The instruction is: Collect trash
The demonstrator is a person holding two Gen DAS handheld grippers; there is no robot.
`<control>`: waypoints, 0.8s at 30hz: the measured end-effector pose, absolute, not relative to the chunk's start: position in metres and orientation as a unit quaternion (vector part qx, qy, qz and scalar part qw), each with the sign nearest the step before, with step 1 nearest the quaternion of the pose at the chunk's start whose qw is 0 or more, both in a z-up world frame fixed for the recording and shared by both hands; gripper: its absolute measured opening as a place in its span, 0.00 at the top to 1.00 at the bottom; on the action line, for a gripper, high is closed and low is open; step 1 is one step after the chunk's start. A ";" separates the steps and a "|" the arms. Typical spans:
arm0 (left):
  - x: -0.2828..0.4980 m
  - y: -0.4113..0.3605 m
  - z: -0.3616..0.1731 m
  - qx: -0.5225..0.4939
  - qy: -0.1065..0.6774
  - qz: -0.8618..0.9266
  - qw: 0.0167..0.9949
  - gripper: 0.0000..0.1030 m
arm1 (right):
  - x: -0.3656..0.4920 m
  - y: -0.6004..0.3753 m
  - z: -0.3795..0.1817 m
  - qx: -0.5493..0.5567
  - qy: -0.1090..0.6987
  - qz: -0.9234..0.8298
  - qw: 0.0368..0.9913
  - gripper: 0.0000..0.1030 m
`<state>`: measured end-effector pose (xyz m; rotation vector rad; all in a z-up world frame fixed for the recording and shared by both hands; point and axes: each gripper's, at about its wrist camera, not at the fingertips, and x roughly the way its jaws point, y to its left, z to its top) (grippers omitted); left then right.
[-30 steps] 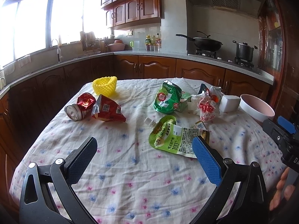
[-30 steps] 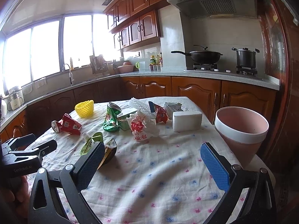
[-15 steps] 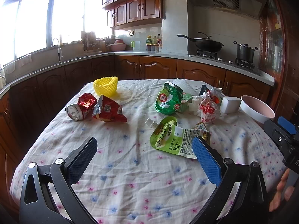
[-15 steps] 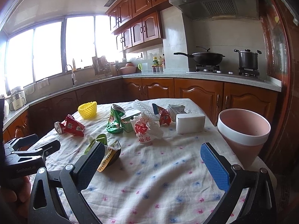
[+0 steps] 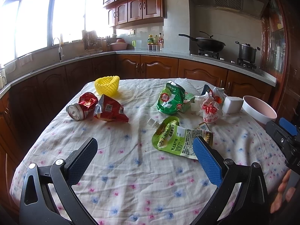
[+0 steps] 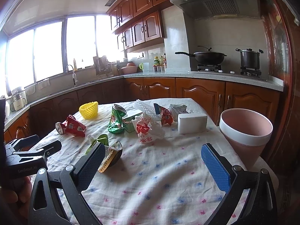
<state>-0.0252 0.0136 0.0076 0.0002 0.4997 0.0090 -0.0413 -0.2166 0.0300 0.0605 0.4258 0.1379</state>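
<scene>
We've got both grippers wide open, nothing held: left gripper (image 5: 144, 148) bottom center of left view, right gripper (image 6: 153, 155) bottom of right view. Trash mid-frame on tablecloth (image 5: 131, 168): green pouch (image 5: 174, 138), crushed can (image 5: 82, 106), red wrapper (image 5: 110, 110). Pink bin (image 6: 245, 131) at right edge

The left gripper (image 5: 145, 151) hangs wide open above the flowered tablecloth (image 5: 121, 168). A green pouch (image 5: 174, 138) lies at one o'clock, a crushed can (image 5: 81, 106) at eleven.
</scene>
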 end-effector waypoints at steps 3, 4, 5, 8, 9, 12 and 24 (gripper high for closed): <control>-0.024 0.014 0.007 -0.001 0.250 0.003 0.968 0.00 | -0.042 -0.217 0.030 0.030 0.211 0.069 0.975 0.00; -0.023 0.014 0.007 -0.001 0.251 0.002 0.968 0.00 | -0.041 -0.217 0.030 0.031 0.212 0.069 0.974 0.00; -0.022 0.014 0.006 -0.001 0.253 0.002 0.967 0.00 | -0.041 -0.216 0.029 0.032 0.213 0.070 0.974 0.00; -0.018 0.017 0.002 -0.001 0.259 0.005 0.966 0.00 | -0.039 -0.216 0.029 0.032 0.214 0.072 0.974 0.00; -0.017 0.018 0.002 -0.003 0.260 0.006 0.966 0.00 | -0.038 -0.215 0.029 0.033 0.216 0.073 0.973 0.00; -0.010 0.029 0.002 -0.010 0.266 0.016 0.964 0.00 | -0.033 -0.213 0.027 0.038 0.223 0.086 0.970 0.00; 0.039 0.089 0.013 -0.040 0.288 0.060 0.955 0.00 | 0.006 -0.210 0.032 0.068 0.263 0.130 0.954 0.00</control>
